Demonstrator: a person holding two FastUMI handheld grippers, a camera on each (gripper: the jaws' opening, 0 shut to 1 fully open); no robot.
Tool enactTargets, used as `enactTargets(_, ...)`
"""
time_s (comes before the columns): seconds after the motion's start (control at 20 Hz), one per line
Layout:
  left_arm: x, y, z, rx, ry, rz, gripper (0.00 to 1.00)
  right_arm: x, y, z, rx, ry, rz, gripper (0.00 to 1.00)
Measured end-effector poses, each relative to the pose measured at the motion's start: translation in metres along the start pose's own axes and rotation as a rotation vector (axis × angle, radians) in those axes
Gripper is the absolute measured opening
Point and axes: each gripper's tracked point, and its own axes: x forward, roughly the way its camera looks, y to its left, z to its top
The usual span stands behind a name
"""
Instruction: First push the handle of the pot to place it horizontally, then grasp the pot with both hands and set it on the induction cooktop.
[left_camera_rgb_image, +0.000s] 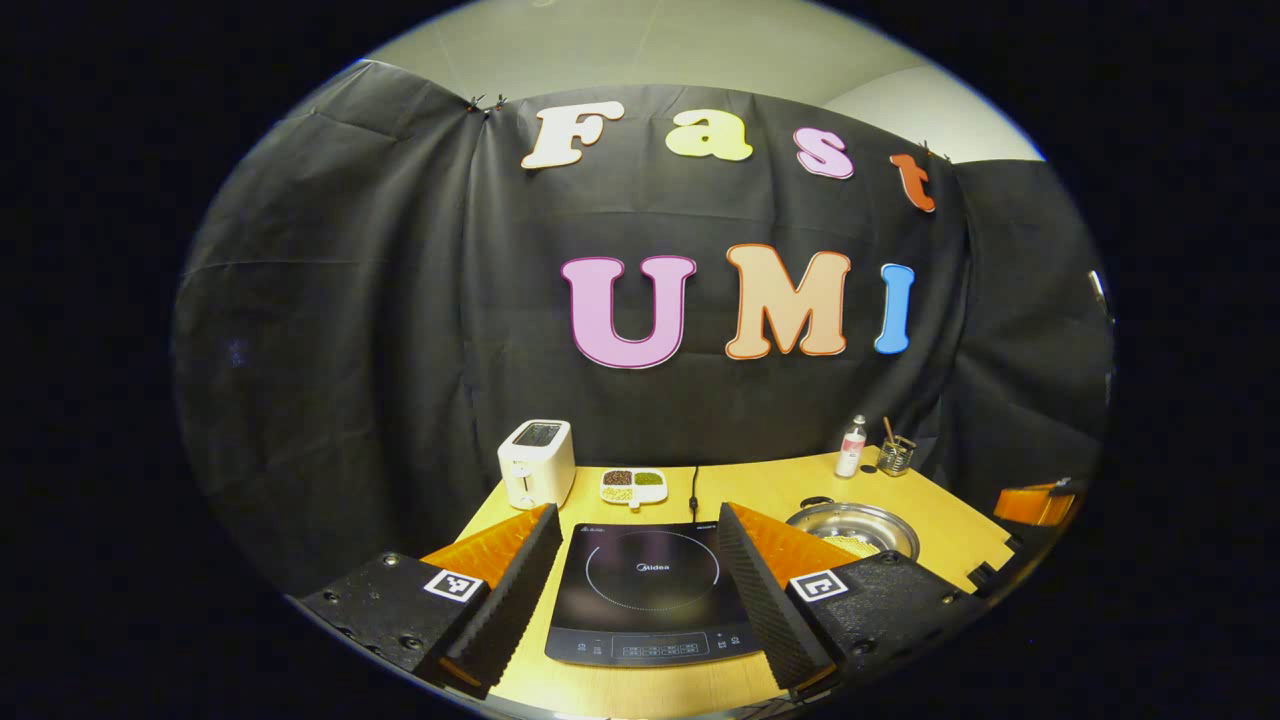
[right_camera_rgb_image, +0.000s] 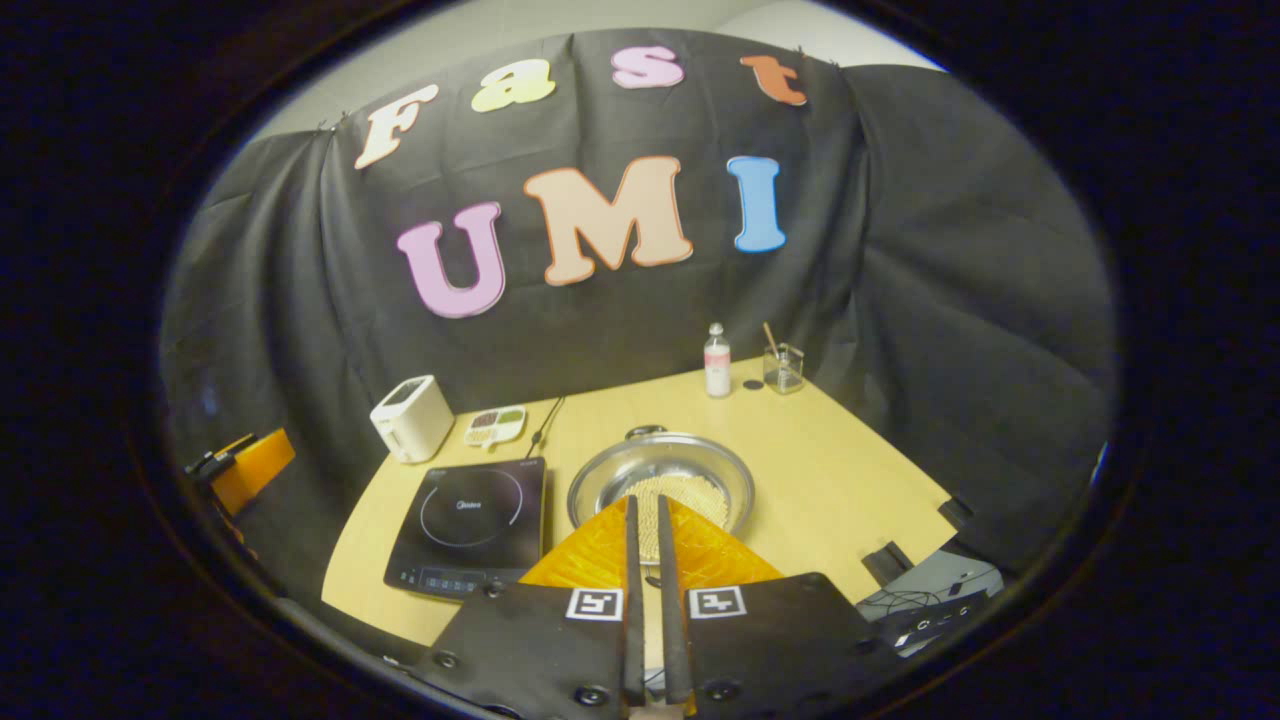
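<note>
Steel pot (right_camera_rgb_image: 660, 482) beside induction cooktop (right_camera_rgb_image: 470, 525).

table (right_camera_rgb_image: 850, 480) | on it: cooktop (right_camera_rgb_image: 470, 520), pot (right_camera_rgb_image: 660, 485), toaster (right_camera_rgb_image: 412, 418), dish (right_camera_rgb_image: 495, 425), bottle (right_camera_rgb_image: 717, 362), glass (right_camera_rgb_image: 783, 368)

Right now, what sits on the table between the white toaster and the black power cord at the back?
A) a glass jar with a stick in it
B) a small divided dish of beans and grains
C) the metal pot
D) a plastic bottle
B: in the left gripper view the small divided dish lies right of the toaster and left of the power cord, behind the induction cooktop.
</note>
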Motion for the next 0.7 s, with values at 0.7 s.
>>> enactTargets(0.7,0.019,-0.006,-0.004,-0.054,0.052,0.274,0.96,0.083,0.026,-0.107,-0.075,0.485,0.4,0.1)
